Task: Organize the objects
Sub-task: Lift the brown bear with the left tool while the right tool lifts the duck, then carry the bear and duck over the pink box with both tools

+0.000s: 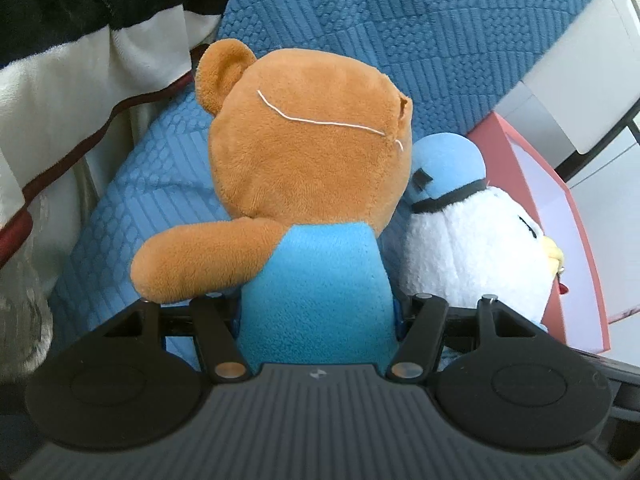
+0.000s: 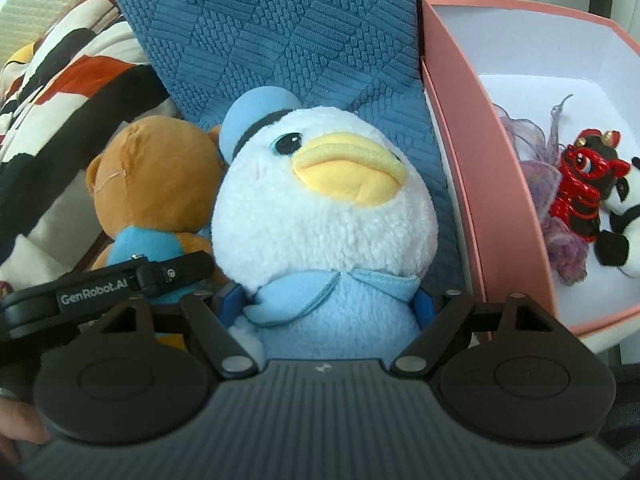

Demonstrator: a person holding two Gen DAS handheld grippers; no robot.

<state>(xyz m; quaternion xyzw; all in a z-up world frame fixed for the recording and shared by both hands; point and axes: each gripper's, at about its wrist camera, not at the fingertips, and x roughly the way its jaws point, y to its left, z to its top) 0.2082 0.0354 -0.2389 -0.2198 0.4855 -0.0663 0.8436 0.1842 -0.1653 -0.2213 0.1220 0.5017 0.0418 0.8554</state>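
In the left wrist view the left gripper (image 1: 318,312) has its jaws clamped on the blue-shirted body of a brown teddy bear (image 1: 304,160), which fills the centre of the frame with its back to the camera, one arm stretched toward the left. Touching the bear on its right side is a white duck plush (image 1: 476,248) in a light blue cap.

In the right wrist view the right gripper (image 2: 326,312) has its jaws closed on the duck plush (image 2: 324,208) at its light blue body, low in the centre of the frame; the duck's yellow bill points to the upper right. The teddy bear (image 2: 156,184) sits just left of it, touching, with the left gripper (image 2: 132,280) across its lower body.

Behind both toys stands a blue textured cushion (image 2: 280,40), filling the upper centre. At the right is a pink box (image 2: 472,152) with a white inside, holding a red and black figure (image 2: 580,184), a panda plush (image 2: 624,224) at the right edge, and purple gauzy fabric (image 2: 548,200). A striped blanket (image 2: 60,92) lies at the upper left.
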